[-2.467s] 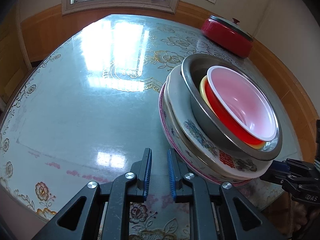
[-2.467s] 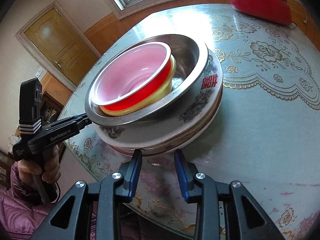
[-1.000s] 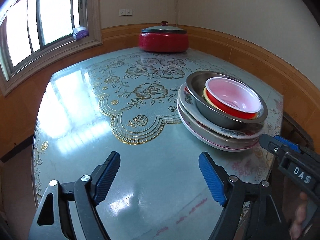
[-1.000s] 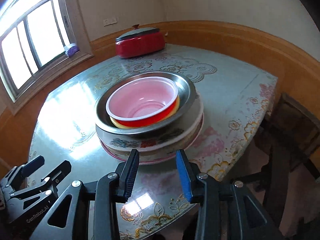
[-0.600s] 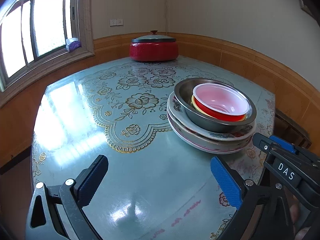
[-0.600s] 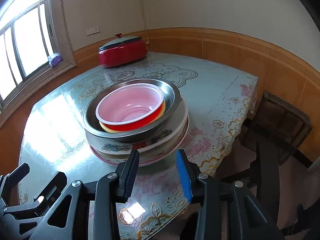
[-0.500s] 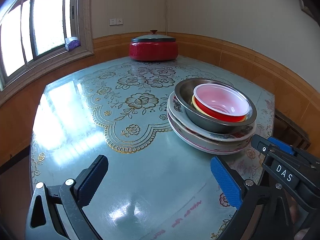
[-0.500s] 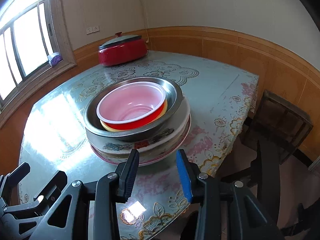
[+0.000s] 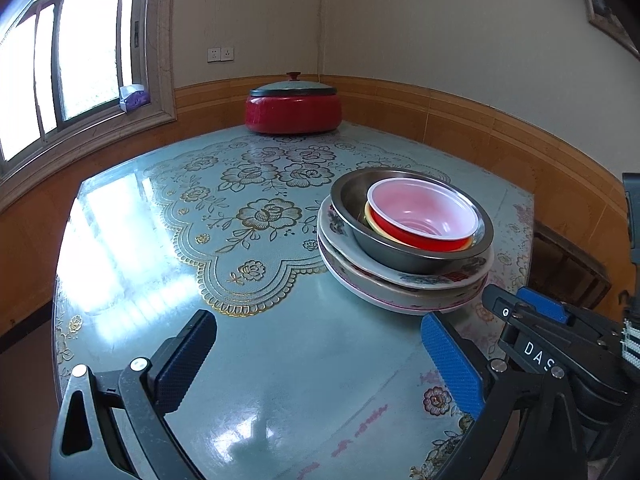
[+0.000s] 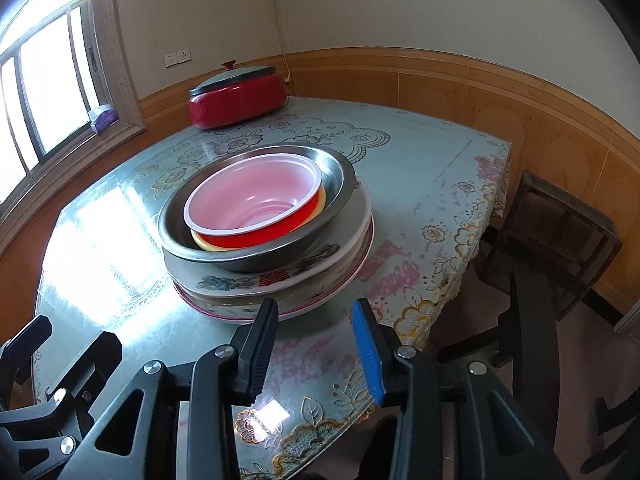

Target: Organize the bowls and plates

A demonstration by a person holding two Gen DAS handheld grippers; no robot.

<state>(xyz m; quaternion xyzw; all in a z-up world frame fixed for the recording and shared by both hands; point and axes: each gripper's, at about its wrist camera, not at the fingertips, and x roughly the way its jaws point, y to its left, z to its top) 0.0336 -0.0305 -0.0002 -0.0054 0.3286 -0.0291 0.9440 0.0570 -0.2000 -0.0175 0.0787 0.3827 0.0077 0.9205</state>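
Because the nested stack, a red plastic bowl (image 10: 256,204) in a steel bowl (image 10: 332,184) on patterned ceramic plates (image 10: 280,280), sits near the corner of the glass-topped table (image 10: 420,184), I could knock it off; my left gripper (image 9: 320,360) gapes wide, my right gripper (image 10: 314,348) stands part-open, both empty.

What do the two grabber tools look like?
Both are black frames with silver screws. The left gripper has one dark fingers pad and one bright blue. The right gripper matches: black ribbed pad, blue pad. Seen from the left wrist camera, its side reads "DAS" in white.
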